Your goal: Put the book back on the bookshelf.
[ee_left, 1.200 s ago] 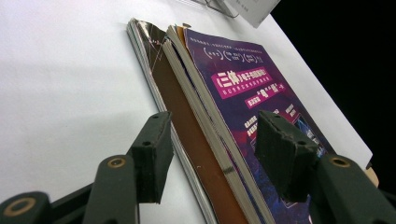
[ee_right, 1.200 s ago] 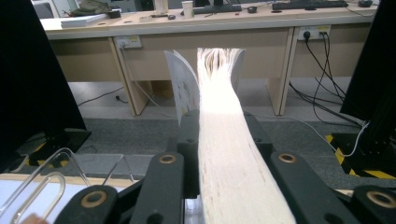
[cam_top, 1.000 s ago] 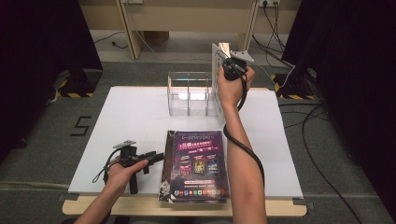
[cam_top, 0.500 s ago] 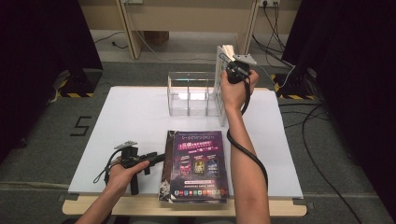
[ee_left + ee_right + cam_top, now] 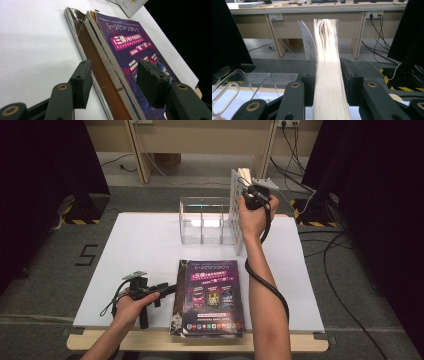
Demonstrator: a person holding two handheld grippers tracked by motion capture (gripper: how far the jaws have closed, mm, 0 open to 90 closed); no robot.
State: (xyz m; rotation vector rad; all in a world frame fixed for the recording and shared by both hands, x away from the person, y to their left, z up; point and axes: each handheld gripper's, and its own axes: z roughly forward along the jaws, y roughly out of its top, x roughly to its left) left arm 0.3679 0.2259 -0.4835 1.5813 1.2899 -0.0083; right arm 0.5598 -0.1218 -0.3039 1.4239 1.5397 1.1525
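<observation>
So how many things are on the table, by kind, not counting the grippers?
Standing book: 1
Magazine stack: 1
Clear rack: 1
Total: 3

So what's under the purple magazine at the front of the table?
Under the purple magazine the left gripper view shows more magazines stacked: a brown-covered one and a thin glossy one on the white table. Only their spines and left edges show; the rest is covered.
</observation>
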